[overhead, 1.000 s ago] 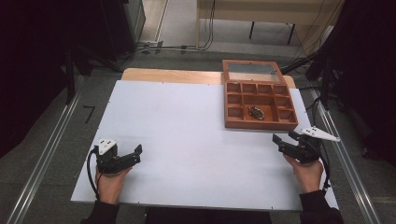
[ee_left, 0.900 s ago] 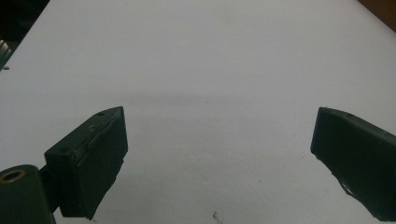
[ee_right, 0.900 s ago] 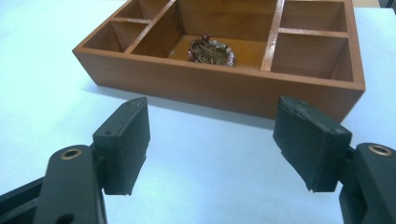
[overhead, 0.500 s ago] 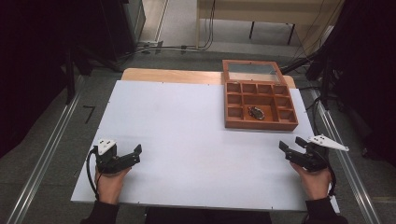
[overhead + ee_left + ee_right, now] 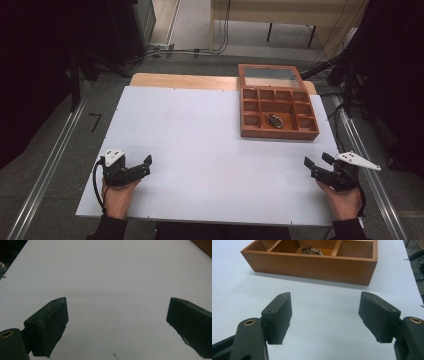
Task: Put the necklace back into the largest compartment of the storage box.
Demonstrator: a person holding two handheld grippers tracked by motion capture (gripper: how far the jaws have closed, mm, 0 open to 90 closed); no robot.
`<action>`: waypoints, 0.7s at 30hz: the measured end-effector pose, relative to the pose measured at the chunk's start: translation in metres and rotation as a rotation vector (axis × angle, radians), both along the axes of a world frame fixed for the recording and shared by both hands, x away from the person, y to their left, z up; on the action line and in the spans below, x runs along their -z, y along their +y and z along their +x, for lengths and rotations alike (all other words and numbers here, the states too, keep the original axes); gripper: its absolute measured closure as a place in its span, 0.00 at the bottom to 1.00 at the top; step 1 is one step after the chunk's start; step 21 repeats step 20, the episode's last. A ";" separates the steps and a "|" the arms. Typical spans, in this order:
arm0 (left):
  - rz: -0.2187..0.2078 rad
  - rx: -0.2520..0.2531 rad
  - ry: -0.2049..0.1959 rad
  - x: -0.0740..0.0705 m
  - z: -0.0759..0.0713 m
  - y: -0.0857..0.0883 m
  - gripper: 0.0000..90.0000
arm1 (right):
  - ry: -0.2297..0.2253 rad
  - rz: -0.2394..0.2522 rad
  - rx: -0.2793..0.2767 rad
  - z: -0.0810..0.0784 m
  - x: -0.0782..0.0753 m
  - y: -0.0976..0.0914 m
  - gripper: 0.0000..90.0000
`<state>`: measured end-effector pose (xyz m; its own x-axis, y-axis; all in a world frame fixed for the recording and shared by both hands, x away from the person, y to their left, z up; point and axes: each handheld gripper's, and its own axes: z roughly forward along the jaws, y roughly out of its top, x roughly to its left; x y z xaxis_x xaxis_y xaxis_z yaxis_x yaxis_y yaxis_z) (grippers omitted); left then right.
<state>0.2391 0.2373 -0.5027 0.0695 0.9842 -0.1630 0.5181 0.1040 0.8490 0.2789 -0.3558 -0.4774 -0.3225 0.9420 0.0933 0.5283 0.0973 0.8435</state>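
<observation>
At table level, view by view, you have the following.

High view, box: the wooden compartment box sits at 1 o'clock on the white table, its glass lid folded back at the far side.
High view, contents: a small metallic trinket lies in a middle compartment of the near rows; too small to identify.
High view, grippers: your left gripper rests at 7 o'clock and your right gripper at 5 o'clock, both well apart from the box, jaws spread and empty.
Left gripper view: jaws released around bare table, nothing between them.
Right gripper view: jaws released; the box's near wall lies at 12 o'clock, with the trinket just visible over it.
Handling, trinket: judge it light, hard, slippery and apt to tangle; pinch it from above across its narrow middle.
Handling, box: stiff and heavier; its glass lid looks fragile, so take it by the side walls.
</observation>
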 end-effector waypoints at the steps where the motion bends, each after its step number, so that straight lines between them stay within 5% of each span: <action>1: -0.001 0.000 0.000 0.000 0.000 0.000 0.05 | 0.000 0.000 0.000 0.000 0.000 0.000 0.28; 21: -0.002 0.000 0.003 0.001 0.000 0.000 0.05 | 0.001 -0.007 0.026 -0.018 0.003 -0.015 0.27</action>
